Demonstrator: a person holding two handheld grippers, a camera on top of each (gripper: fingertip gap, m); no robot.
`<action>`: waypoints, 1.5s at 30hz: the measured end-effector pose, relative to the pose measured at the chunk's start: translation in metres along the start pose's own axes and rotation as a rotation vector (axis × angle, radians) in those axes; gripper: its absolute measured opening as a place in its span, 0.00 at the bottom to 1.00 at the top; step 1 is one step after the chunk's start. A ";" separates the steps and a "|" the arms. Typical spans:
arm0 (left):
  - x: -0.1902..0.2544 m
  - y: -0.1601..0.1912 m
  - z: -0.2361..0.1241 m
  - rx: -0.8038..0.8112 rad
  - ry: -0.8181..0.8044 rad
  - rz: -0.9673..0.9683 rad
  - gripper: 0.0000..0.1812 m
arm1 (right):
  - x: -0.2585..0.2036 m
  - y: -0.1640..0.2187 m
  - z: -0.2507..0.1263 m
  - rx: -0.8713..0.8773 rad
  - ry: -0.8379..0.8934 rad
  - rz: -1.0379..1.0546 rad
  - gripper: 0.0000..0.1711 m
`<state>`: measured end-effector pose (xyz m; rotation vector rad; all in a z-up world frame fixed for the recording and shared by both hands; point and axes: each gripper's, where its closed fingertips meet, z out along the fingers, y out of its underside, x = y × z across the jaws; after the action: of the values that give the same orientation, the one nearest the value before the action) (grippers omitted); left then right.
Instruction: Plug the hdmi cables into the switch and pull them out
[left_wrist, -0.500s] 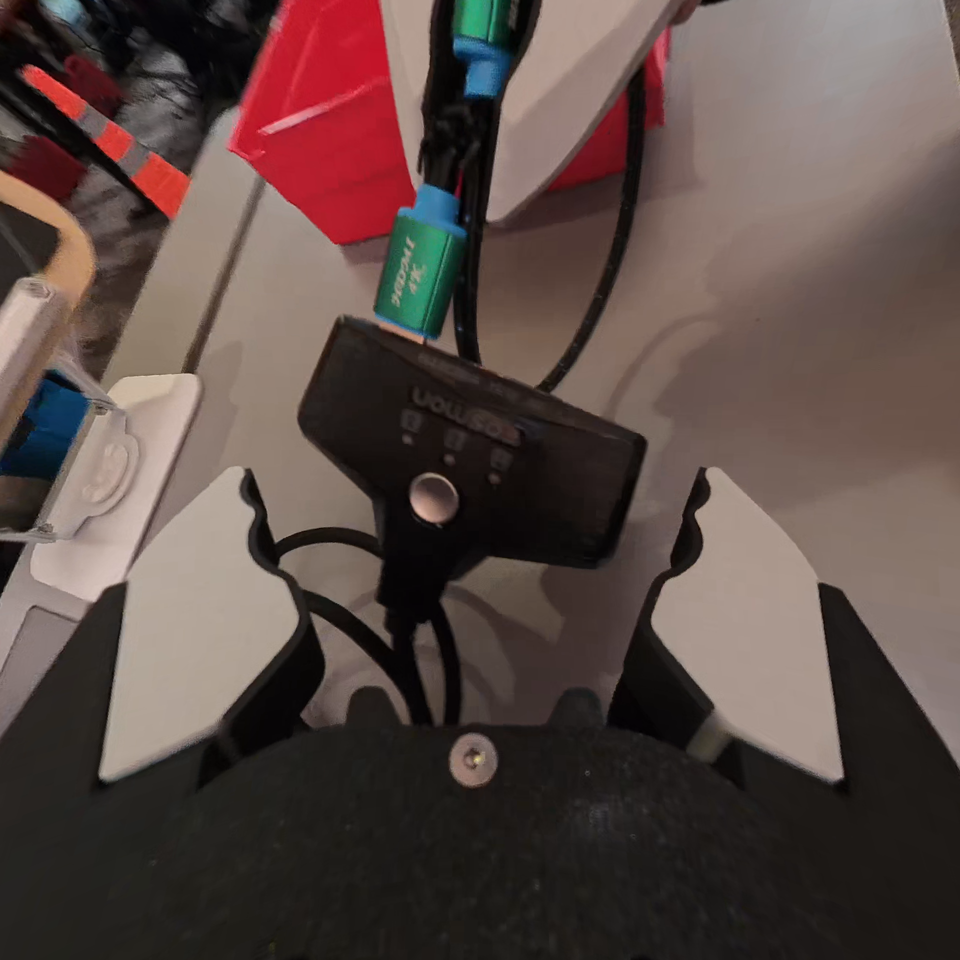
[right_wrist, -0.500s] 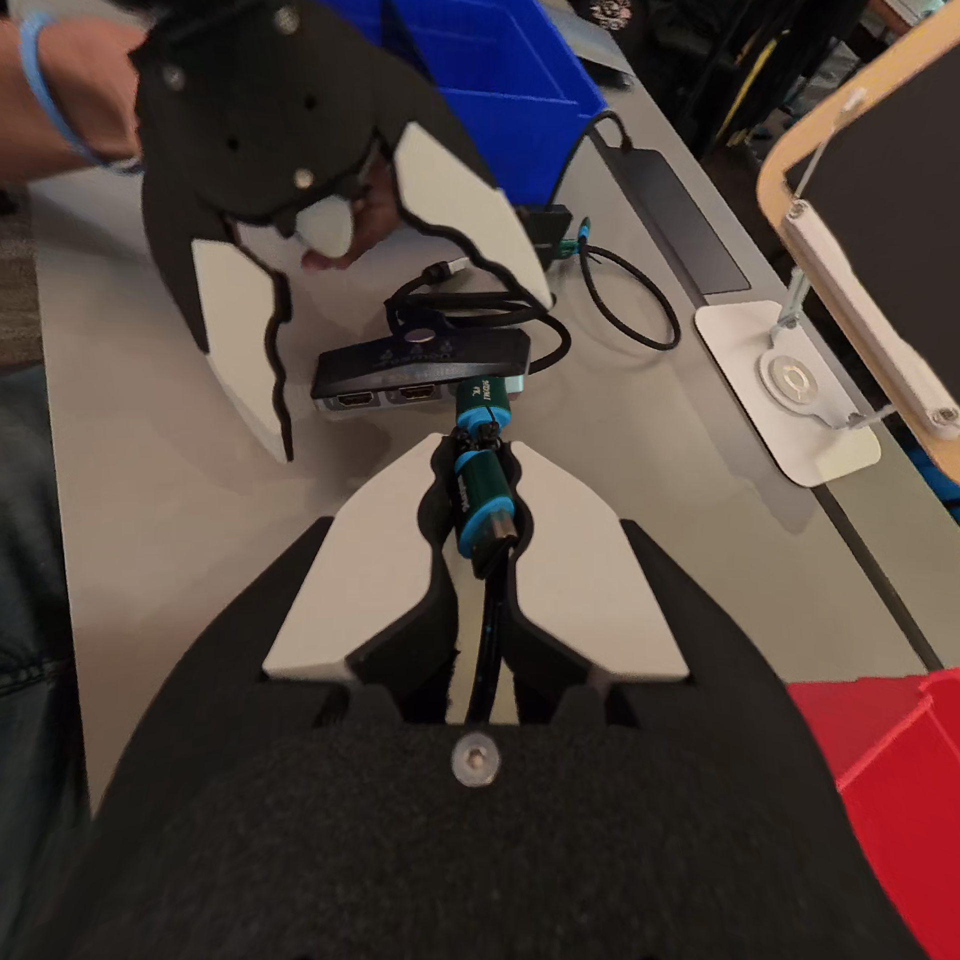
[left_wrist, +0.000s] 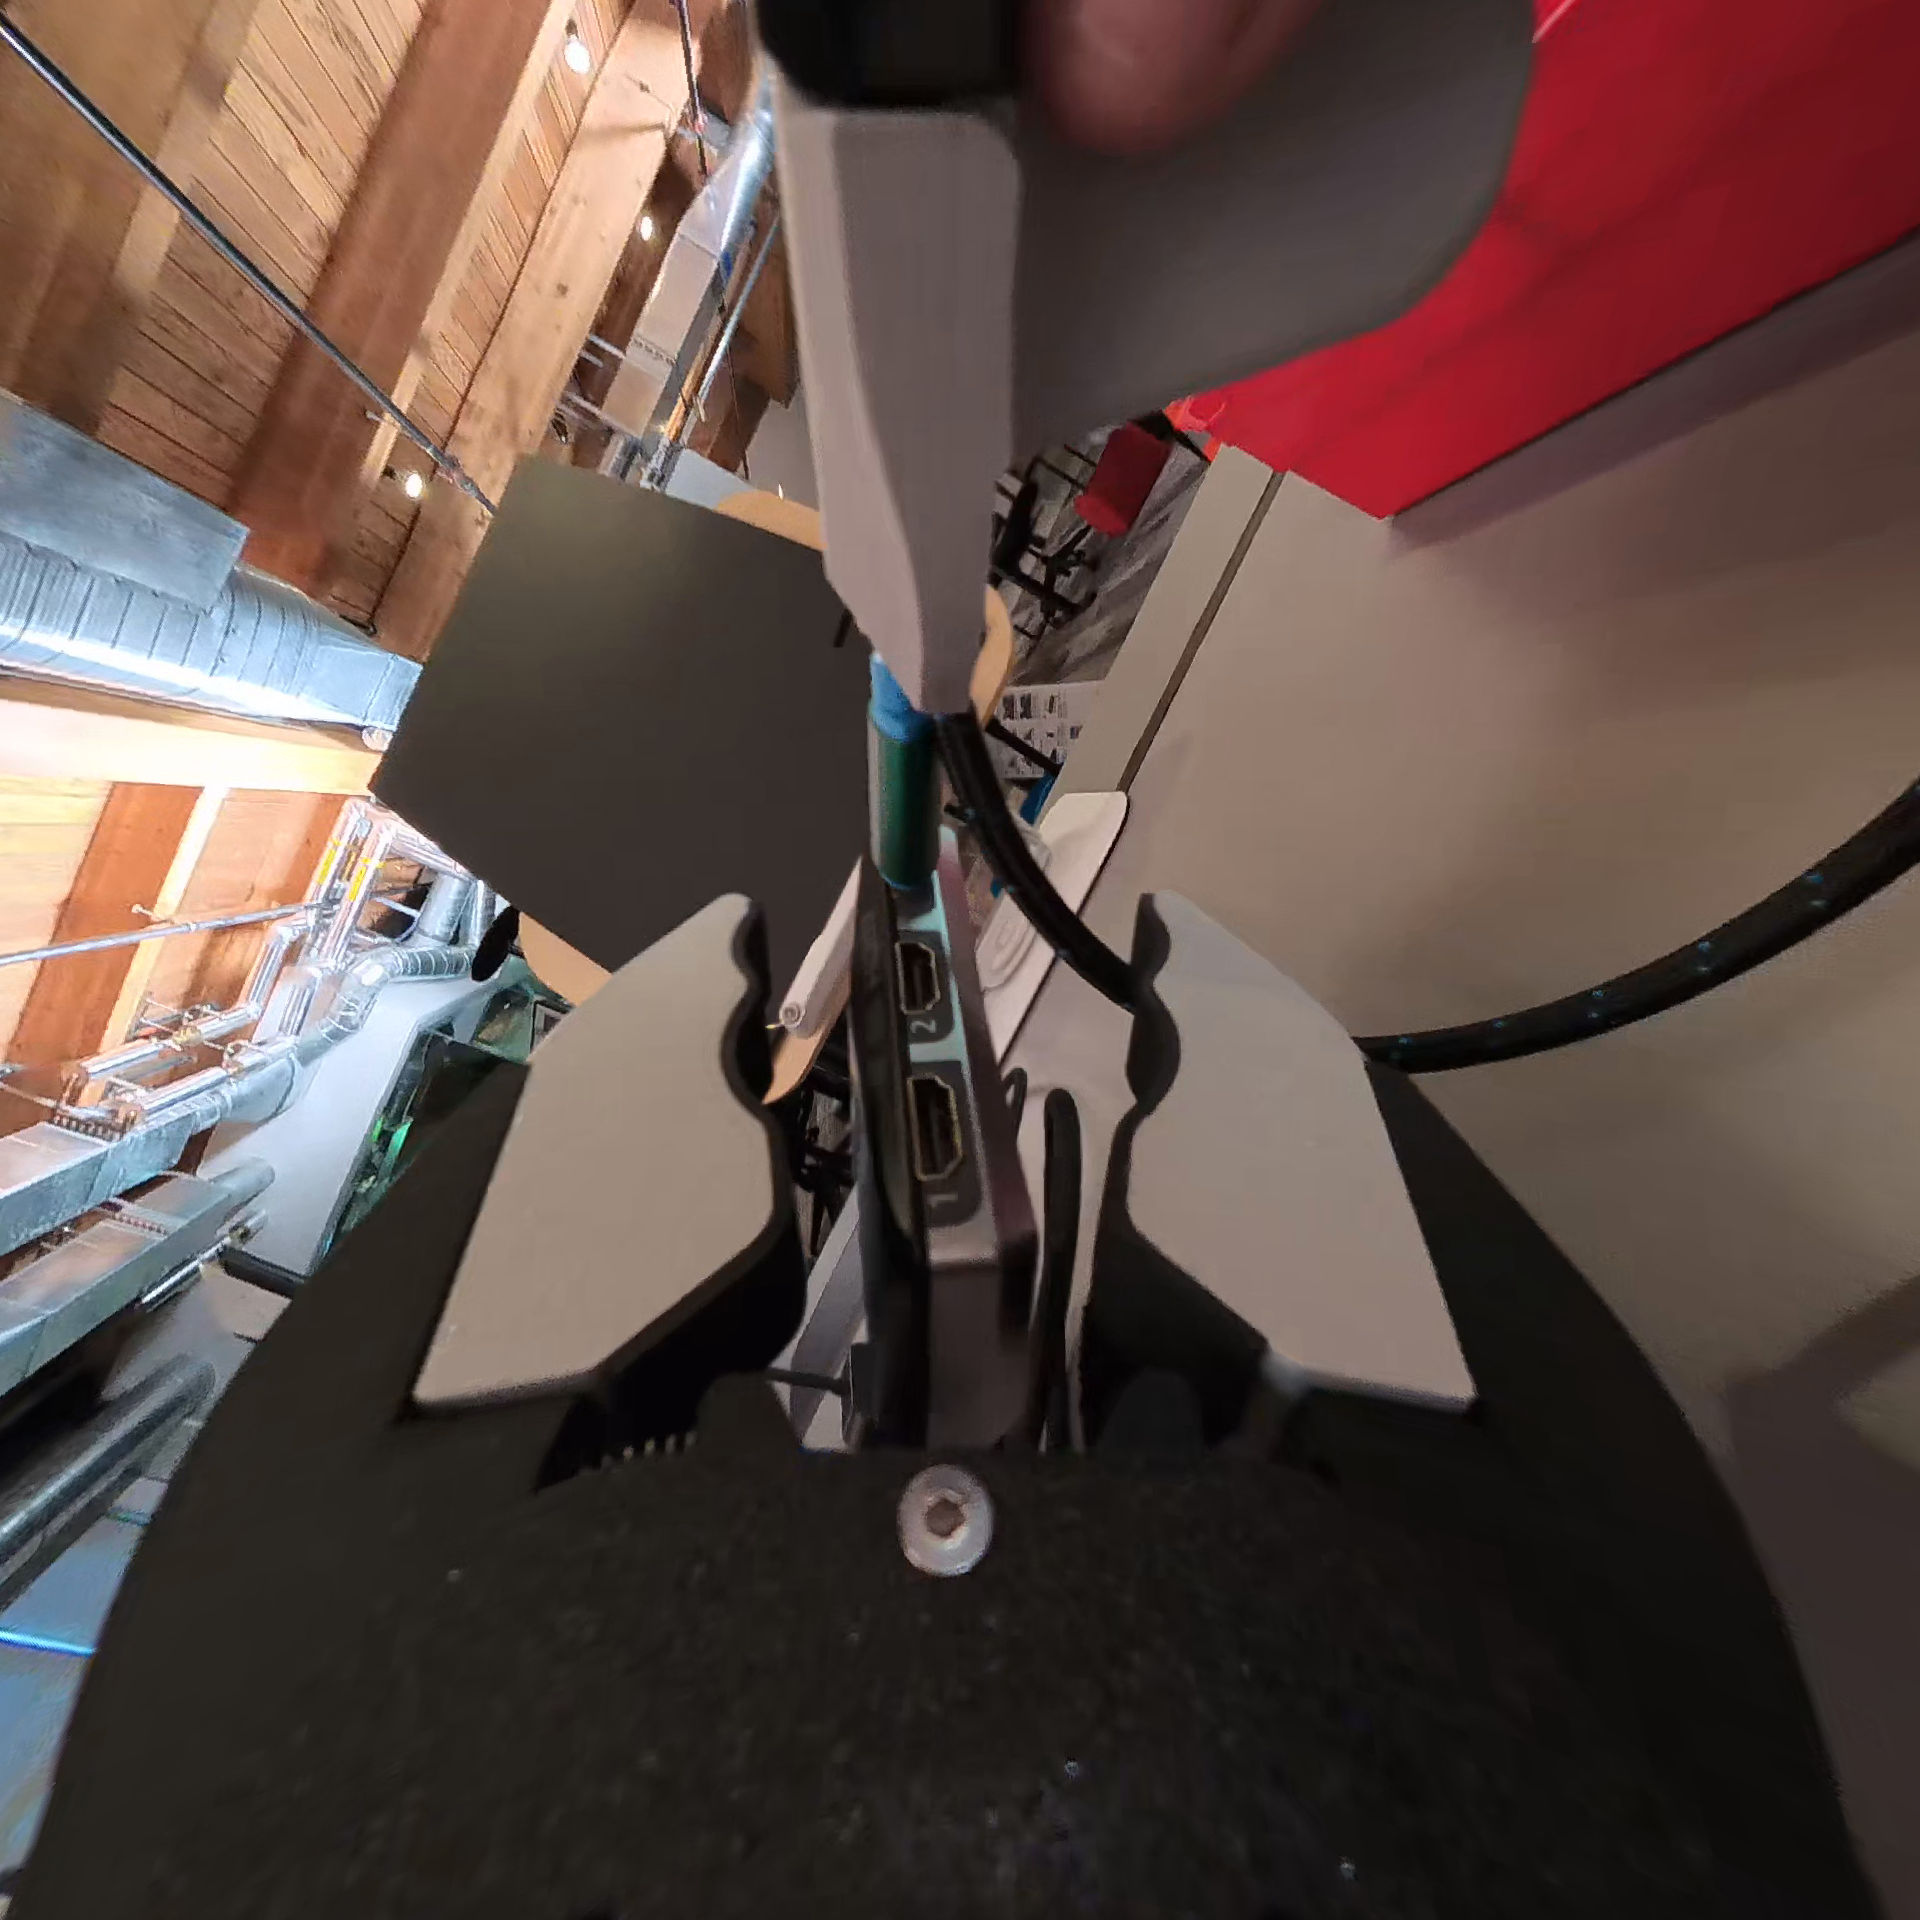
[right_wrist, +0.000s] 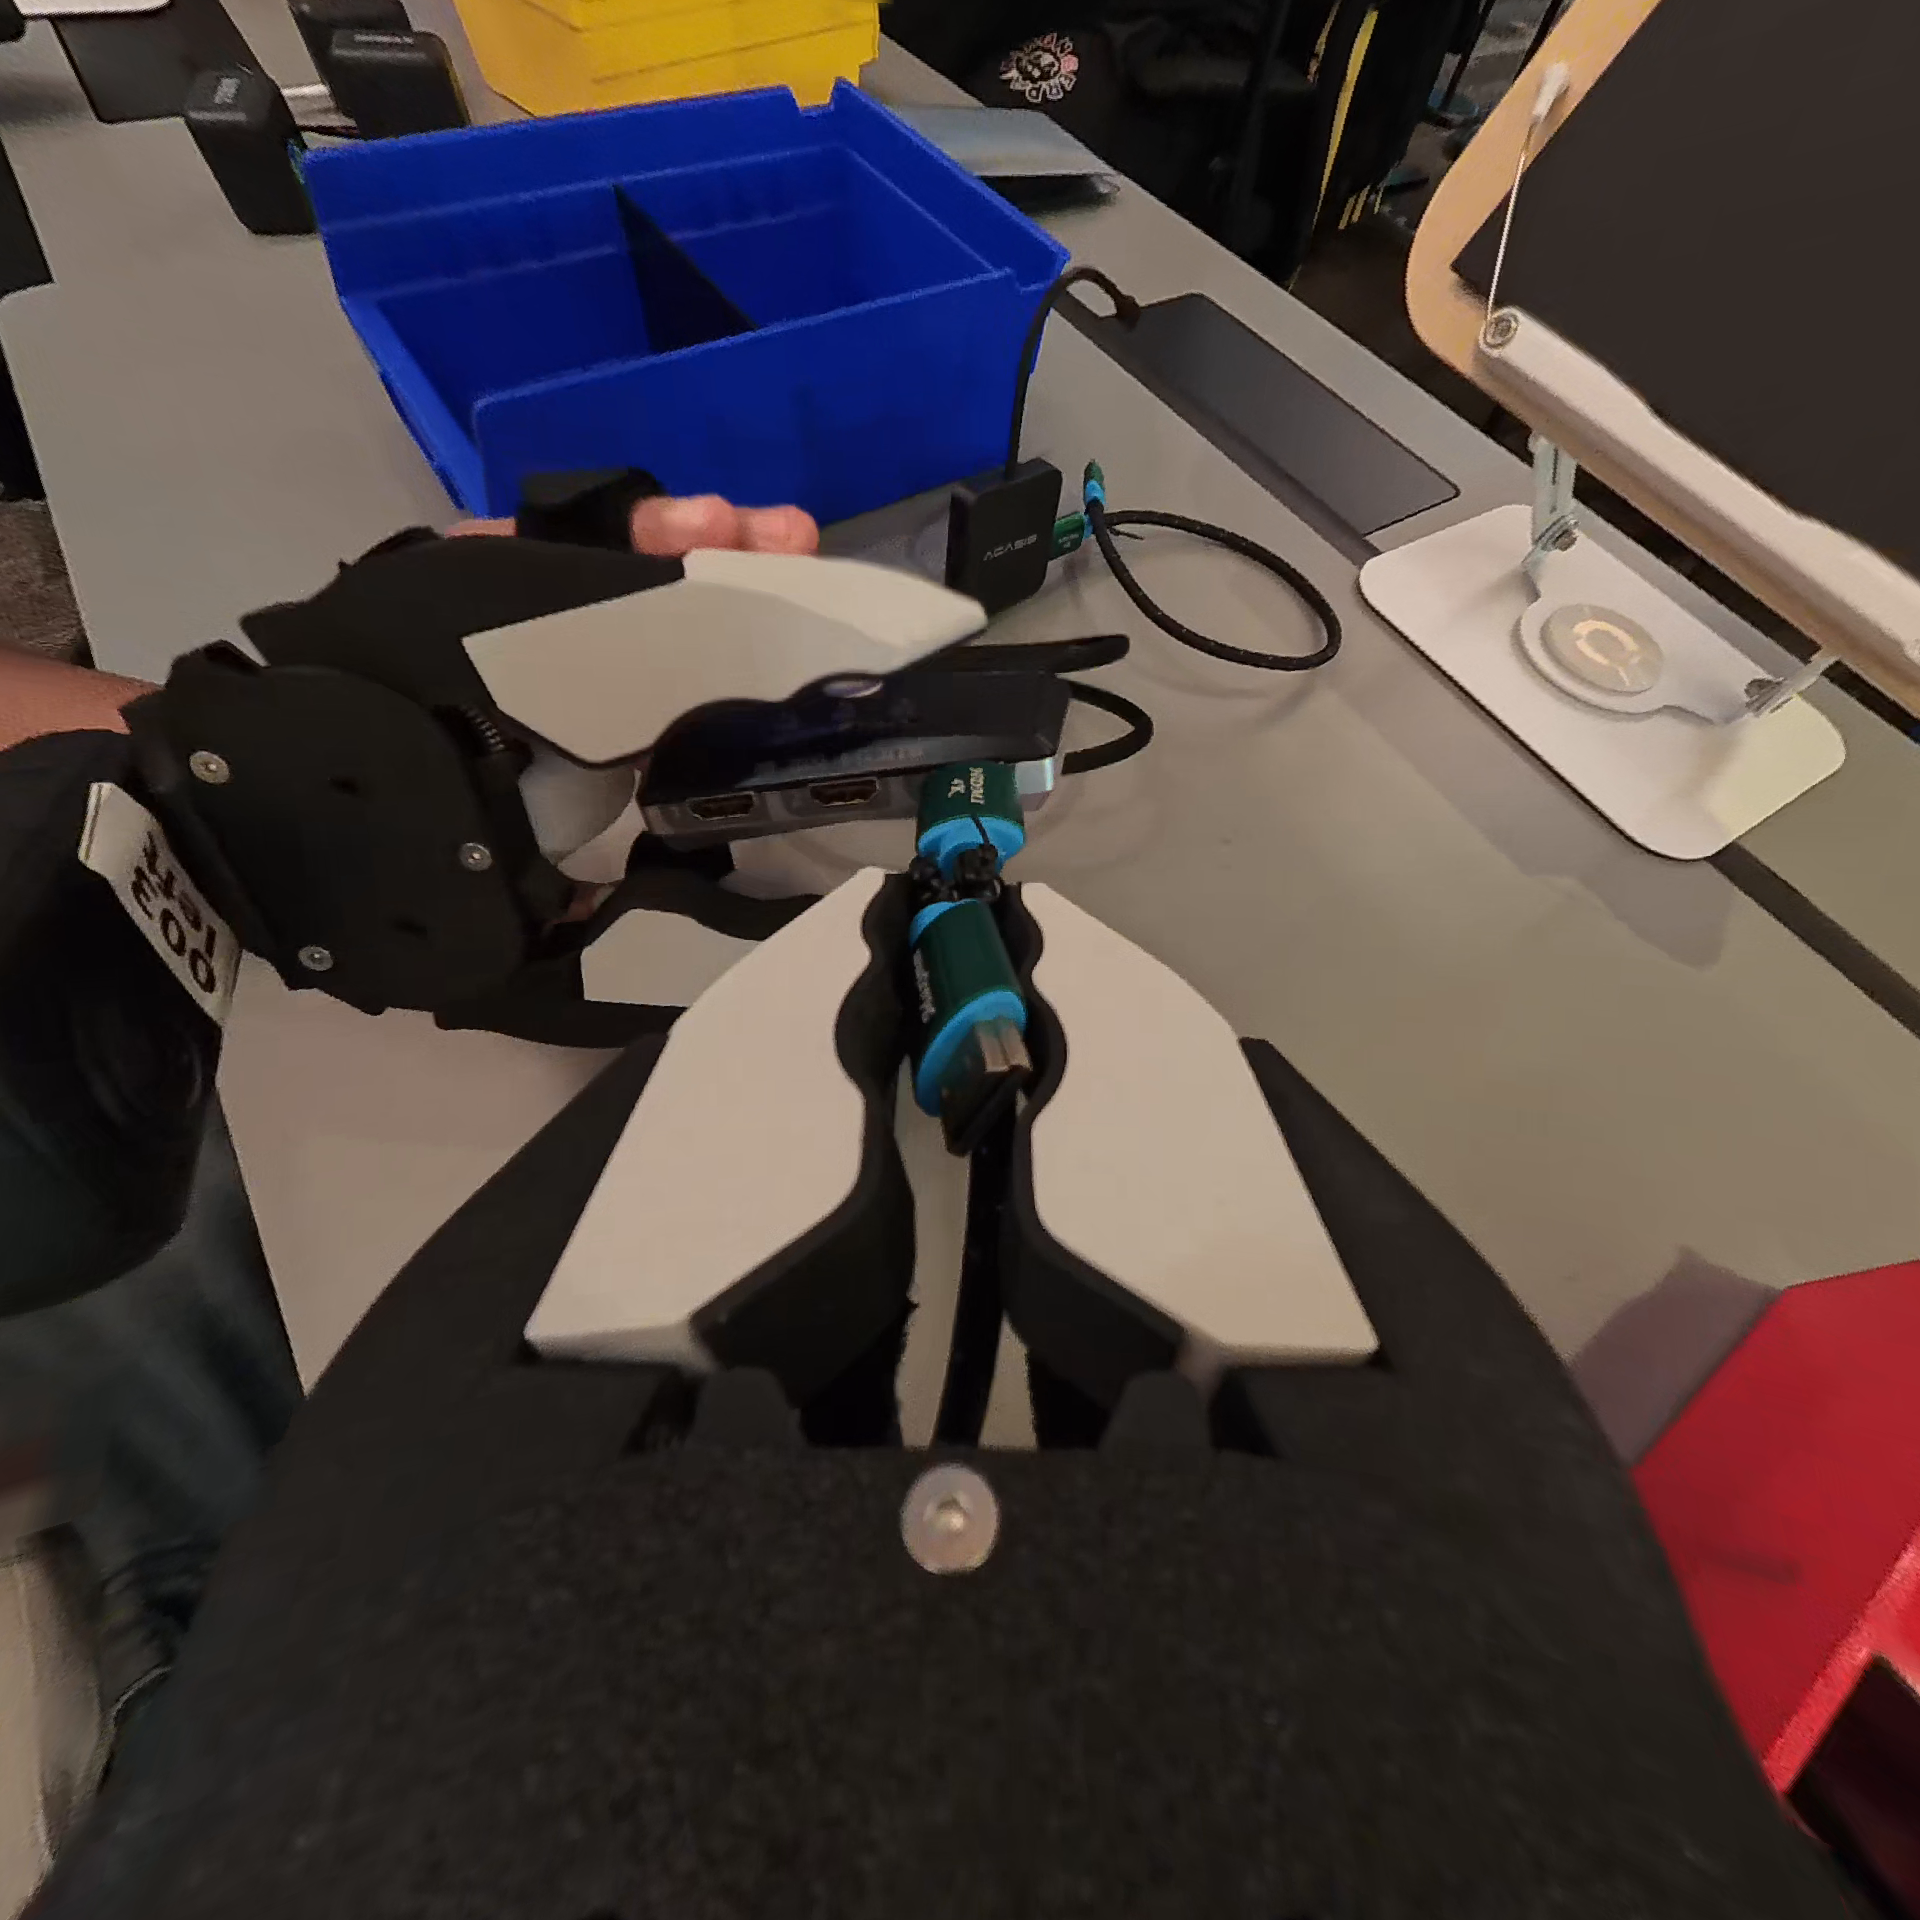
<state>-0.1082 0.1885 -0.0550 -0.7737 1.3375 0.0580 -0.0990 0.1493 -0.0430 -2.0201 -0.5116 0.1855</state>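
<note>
The switch (right_wrist: 852, 743), a flat dark box, sits between the fingers of the left gripper (right_wrist: 883, 717), which reaches in from the left side of the right wrist view; whether the fingers truly clamp it cannot be told, since the near finger is hidden under the box. One green-and-blue HDMI plug (right_wrist: 971, 805) is seated in the port at the switch's right end, and the two ports (right_wrist: 790, 800) left of it stand open. Just in front of the switch, the right gripper (right_wrist: 951, 914) is clenched on a second green plug (right_wrist: 961, 987) and the black cable (right_wrist: 971, 1278) bundled with it, metal tip pointing back toward the camera. The left wrist view gives what that one cannot — the switch (left_wrist: 940, 1164) edge-on, lying inside the left gripper (left_wrist: 945, 935) with a gap on each side of it, the seated plug (left_wrist: 902, 821) at its far end and the right gripper's grey finger (left_wrist: 914, 447) coming down onto it. Only the right wrist view shows the grey tabletop (right_wrist: 1403, 987) around the switch: beyond it a blue bin (right_wrist: 727, 416) and a small black adapter (right_wrist: 1003, 535) with a looped cord, to its right a white stand base (right_wrist: 1621, 707). A red bin (left_wrist: 1662, 260) appears behind the switch in the left view.
</note>
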 end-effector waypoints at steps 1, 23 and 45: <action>0.001 -0.002 -0.001 0.015 -0.001 0.017 0.34 | 0.000 -0.001 -0.002 0.000 -0.006 -0.003 0.10; 0.005 0.026 0.006 -0.216 0.056 0.065 0.29 | 0.005 0.001 -0.007 -0.051 0.108 -0.072 0.10; -0.006 0.017 0.007 -0.302 0.046 0.012 0.16 | -0.002 -0.004 -0.011 -0.024 0.120 -0.033 0.10</action>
<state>-0.1116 0.2074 -0.0571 -1.0266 1.3943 0.2574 -0.0985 0.1413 -0.0346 -2.0305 -0.4729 0.0382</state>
